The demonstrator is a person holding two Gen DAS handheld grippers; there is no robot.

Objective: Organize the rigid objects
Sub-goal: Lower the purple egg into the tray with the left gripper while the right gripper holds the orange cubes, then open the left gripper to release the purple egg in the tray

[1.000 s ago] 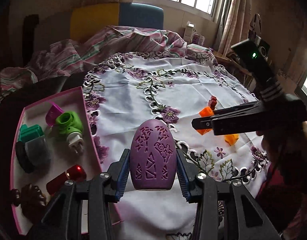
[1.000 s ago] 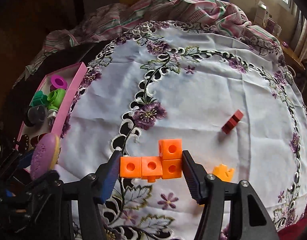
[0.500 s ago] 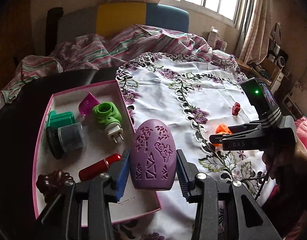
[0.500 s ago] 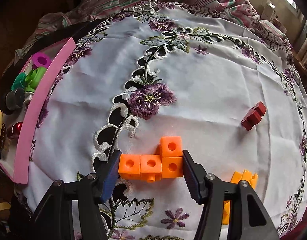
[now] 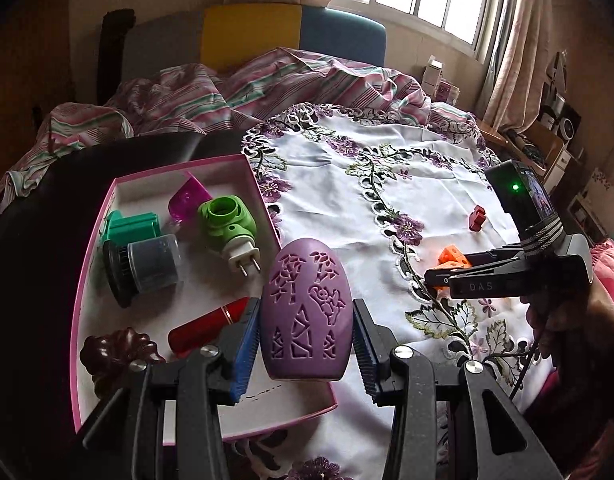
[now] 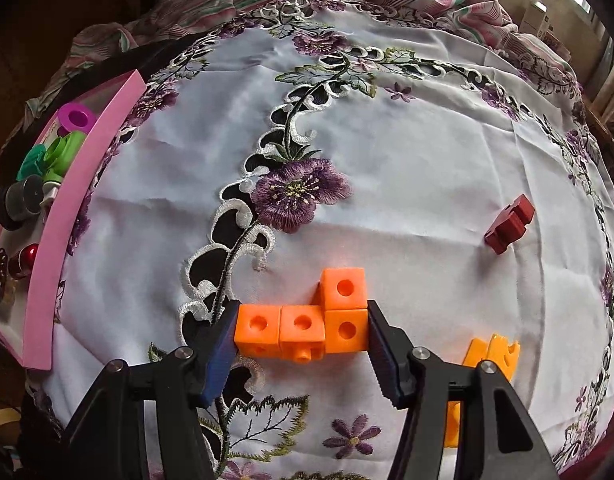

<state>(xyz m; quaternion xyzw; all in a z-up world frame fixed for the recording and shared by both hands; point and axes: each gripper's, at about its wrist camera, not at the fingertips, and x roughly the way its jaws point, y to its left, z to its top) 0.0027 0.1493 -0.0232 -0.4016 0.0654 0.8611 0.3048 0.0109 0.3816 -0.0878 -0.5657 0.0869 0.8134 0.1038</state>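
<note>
left gripper [image 5: 306, 346] is clamped on a purple egg-shaped carved plastic thing [image 5: 307, 316] over the pink-rimmed shallow box [image 5: 77, 308], right gripper [image 6: 301, 338] squeezes an L-shaped cluster of 4 orange plastic cubes [image 6: 307, 322] over the white embroidered tablecloth [image 6: 407, 152]

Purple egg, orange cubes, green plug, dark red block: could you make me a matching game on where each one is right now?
Things:
1. purple egg
2. orange cubes
3. green plug
4. dark red block

Places:
A. lying alone on the tablecloth
B. inside the pink box
C. in the left claw
D. in the right claw

Pairs: 1-C, 2-D, 3-B, 4-A
</note>
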